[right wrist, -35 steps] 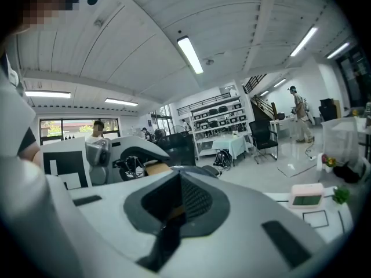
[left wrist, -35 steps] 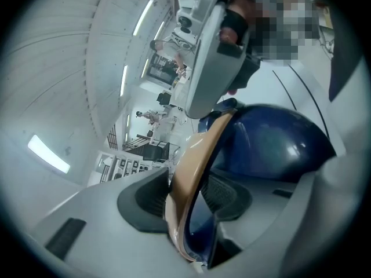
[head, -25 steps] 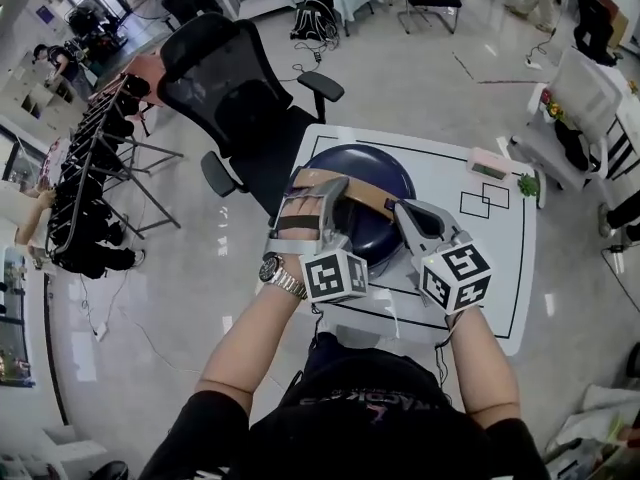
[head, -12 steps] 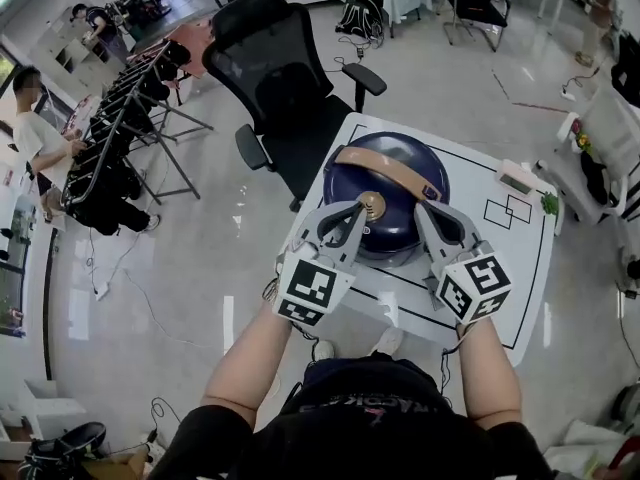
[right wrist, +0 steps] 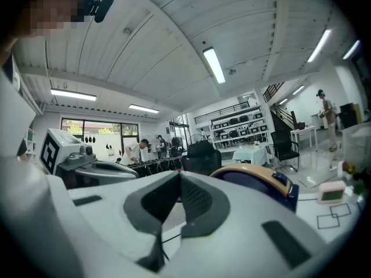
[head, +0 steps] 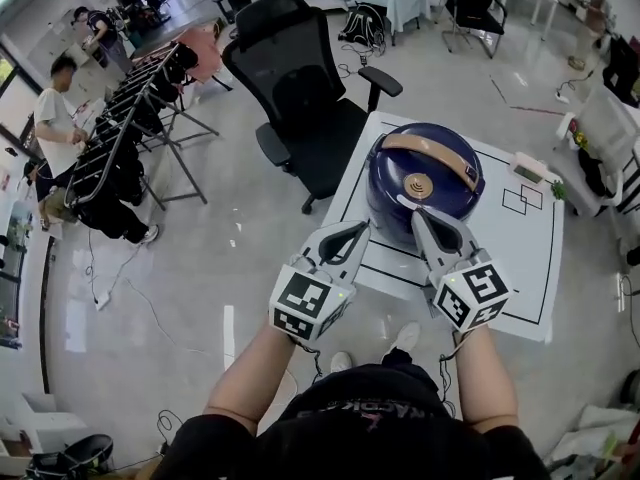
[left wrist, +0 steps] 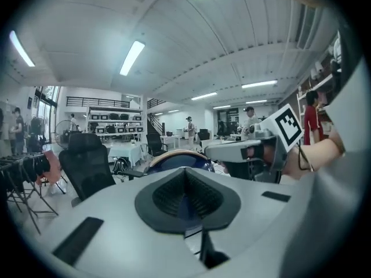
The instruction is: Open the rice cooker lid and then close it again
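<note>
The dark blue rice cooker stands on the white table with its lid down and its tan handle lying across the top. My left gripper hovers at the table's near left edge, shut and empty, apart from the cooker. My right gripper is shut and empty too, its tip just short of the cooker's near side. In the left gripper view the shut left gripper points at the cooker, with the right gripper beside it. In the right gripper view the cooker sits beyond the shut right gripper.
A black office chair stands off the table's far left corner. A small pink device, a green sprig and black marked squares are at the table's right. People and dark racks are on the left.
The left gripper came off the cooker's tan handle, shut and rolled over. Both grippers drew back from the cooker toward the table's near edge. The handle now lies across the closed lid.
</note>
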